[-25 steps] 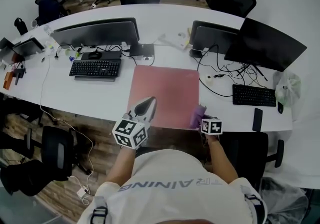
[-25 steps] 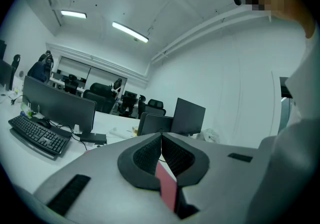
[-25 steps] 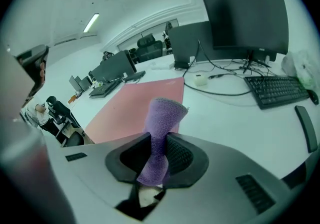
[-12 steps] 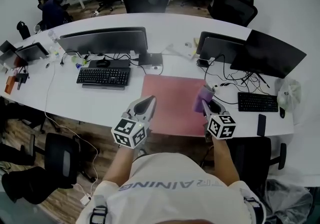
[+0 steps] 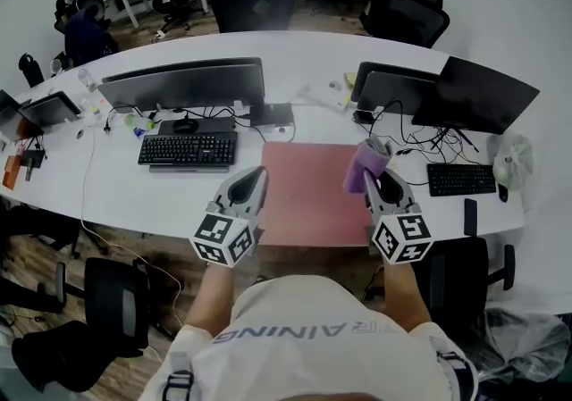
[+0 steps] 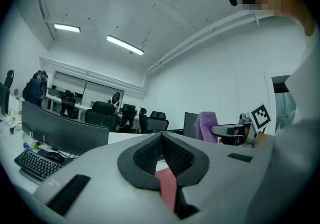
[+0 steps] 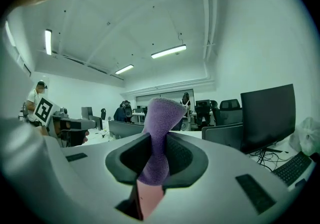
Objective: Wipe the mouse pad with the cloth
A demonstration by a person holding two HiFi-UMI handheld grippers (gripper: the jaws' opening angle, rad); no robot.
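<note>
Moved since a second ago: our right gripper [image 5: 375,183], carrying the purple cloth [image 5: 365,163], from the near right corner of the pink mouse pad [image 5: 308,198] to its far right edge; our left gripper [image 5: 251,181] barely shifted by the near left corner. Right gripper clamped on the cloth, which stands up past the jaws, apparently lifted off the pad lying flat on the white surface [image 5: 125,198]; left gripper pressed together, holding nothing. We judge the coming stroke turns on the pad lying below and left of the cloth, right gripper nearer.
</note>
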